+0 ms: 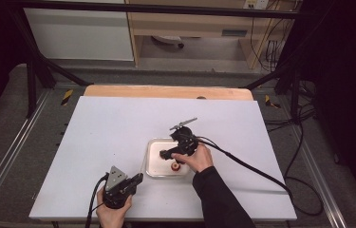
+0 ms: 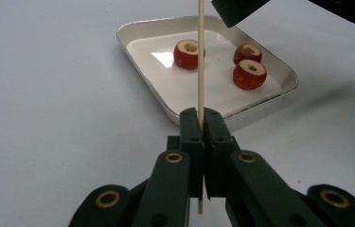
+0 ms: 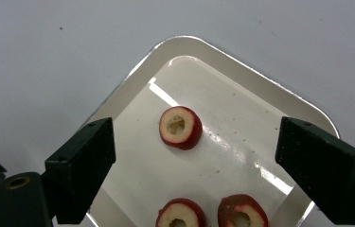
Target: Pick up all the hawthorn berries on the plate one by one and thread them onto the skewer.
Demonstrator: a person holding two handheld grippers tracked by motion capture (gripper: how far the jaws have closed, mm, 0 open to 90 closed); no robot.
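The right gripper (image 3: 191, 172) hangs with jaws wide apart over the tray (image 3: 241, 64), nothing between them, one cored red fruit (image 3: 180, 127) at twelve o'clock from it; the left gripper (image 2: 201, 120) clamps an upright skewer (image 2: 200, 56). Likely step — picking a fruit; next, lower and close squarely on it — then thread it

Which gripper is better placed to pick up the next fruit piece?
Right. The right gripper hangs open over the tray, a fruit piece between its jaws. The left gripper is shut on the skewer.
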